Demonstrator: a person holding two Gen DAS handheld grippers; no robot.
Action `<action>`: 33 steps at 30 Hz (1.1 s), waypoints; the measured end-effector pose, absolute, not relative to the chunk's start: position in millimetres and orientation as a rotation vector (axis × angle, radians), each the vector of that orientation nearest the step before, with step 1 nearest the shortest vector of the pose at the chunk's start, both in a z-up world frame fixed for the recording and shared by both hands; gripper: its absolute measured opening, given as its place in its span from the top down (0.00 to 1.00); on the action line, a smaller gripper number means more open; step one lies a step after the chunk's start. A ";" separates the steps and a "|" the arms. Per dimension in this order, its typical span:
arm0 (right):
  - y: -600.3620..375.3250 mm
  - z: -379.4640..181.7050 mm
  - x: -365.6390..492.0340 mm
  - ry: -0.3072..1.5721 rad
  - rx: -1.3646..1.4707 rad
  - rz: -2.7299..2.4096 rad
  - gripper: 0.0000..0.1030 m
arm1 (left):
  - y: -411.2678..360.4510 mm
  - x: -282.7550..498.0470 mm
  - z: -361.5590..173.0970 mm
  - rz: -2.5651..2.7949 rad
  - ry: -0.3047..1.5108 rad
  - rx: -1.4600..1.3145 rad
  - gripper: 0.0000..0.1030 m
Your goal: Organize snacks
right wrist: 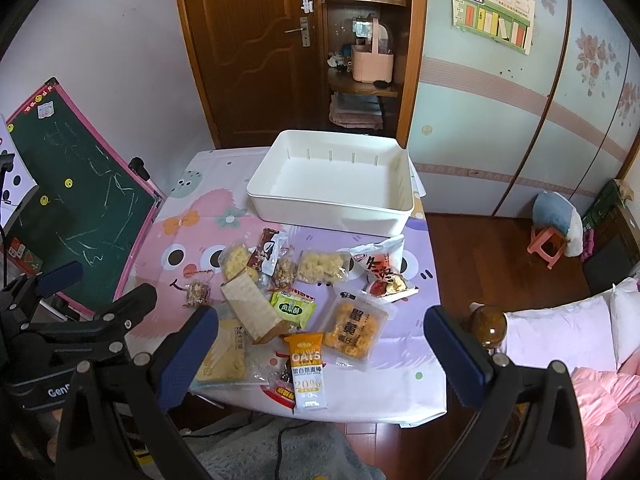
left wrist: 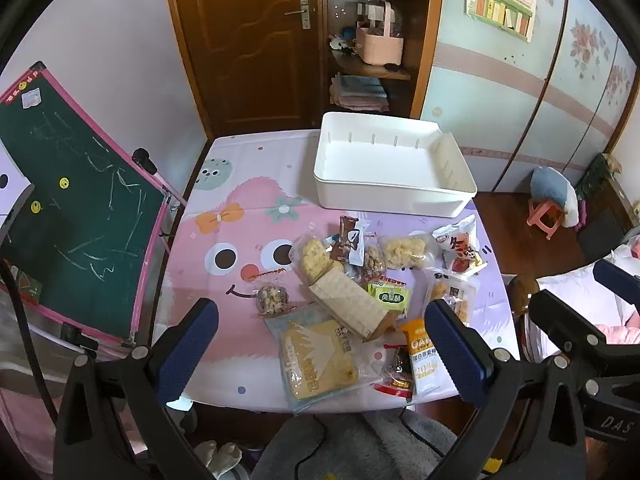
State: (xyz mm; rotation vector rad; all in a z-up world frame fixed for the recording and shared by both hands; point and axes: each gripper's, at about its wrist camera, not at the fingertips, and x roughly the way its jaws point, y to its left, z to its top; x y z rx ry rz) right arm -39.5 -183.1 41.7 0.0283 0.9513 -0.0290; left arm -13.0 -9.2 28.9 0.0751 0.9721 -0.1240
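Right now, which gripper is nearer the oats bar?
Right. The right gripper hangs open directly over the oats bar; the left gripper is open farther left, the bar by its right finger.

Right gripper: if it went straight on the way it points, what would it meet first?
Probably the orange oats bar lying between the open right gripper fingers' line, at the table's near edge; depth is uncertain.

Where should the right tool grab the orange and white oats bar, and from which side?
Grip the oats bar across its narrow width near the white lower half, coming down from above. It lies flat, long axis toward the table's near edge, overlapping a red wrapper.
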 end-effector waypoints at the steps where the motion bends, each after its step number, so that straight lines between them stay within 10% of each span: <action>1: -183.2 42.0 -39.1 0.950 0.028 -0.030 0.00 | -9.4 -13.0 28.8 -0.122 0.971 0.074 0.01; 33: -206.3 11.8 16.1 1.038 0.108 -0.004 0.07 | 40.0 59.1 3.7 -0.053 1.021 0.045 0.04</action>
